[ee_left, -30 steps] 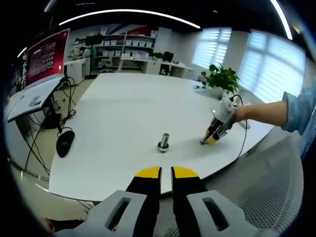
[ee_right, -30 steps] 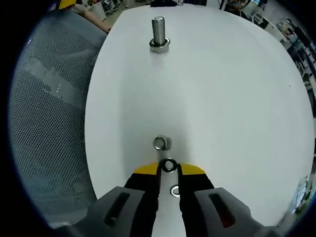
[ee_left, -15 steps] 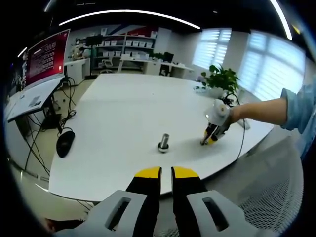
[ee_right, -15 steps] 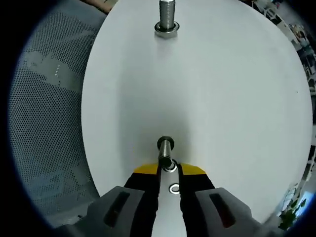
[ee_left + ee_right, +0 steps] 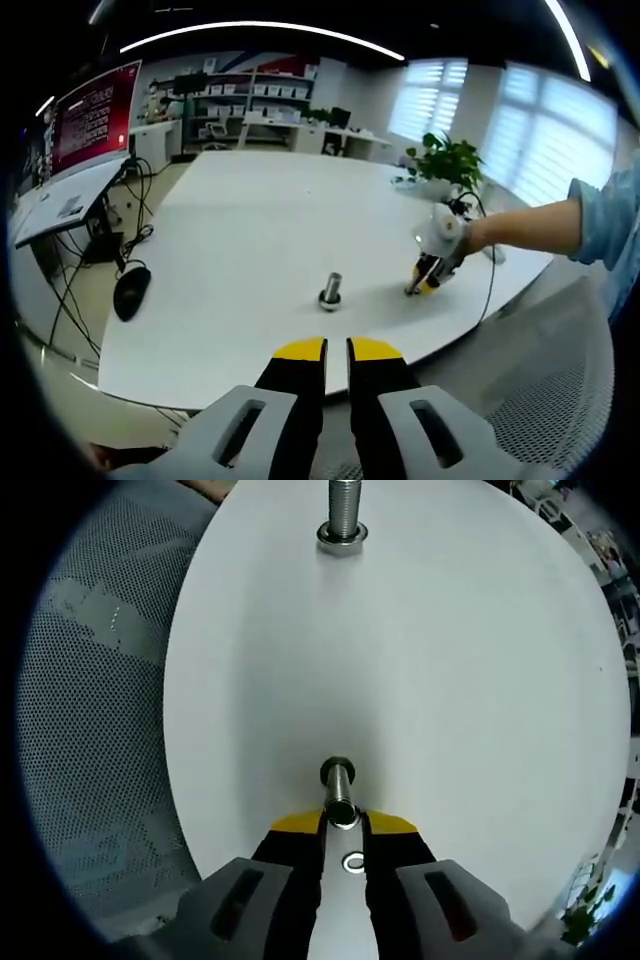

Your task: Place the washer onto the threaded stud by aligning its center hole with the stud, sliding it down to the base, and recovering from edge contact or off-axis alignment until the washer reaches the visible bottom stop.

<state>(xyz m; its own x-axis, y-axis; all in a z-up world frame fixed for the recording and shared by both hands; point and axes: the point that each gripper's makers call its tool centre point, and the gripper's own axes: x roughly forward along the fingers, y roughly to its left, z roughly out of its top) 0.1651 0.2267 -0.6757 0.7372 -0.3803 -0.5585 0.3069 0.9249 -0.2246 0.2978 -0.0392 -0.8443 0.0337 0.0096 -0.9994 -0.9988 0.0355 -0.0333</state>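
Item: white counter (image 5: 250, 220); round-edged, office room behind w/ monitor (image 5: 95, 115) at left and potted plant (image 5: 448, 160) at far side.

Threaded stud (image 5: 332, 289): upright on hex base, mid-counter; in right gripper view seen at top (image 5: 344, 515), well apart from right claw.

Right claw (image 5: 343, 825): jaws nearly closed w/ narrow gap; tips down at counter, just beside a second, smaller stud (image 5: 337, 785). Washer (image 5: 352, 862): small ring in gap betw. jaws, lower down; whether clamped, cannot tell. Same claw in left gripper view (image 5: 417, 285), held by hand (image 5: 470, 235) w/ blue sleeve (image 5: 605, 225).

Left claw (image 5: 336, 350): jaws nearly shut, slim gap, holds nothing; off counter edge, near mesh chair (image 5: 560, 380).
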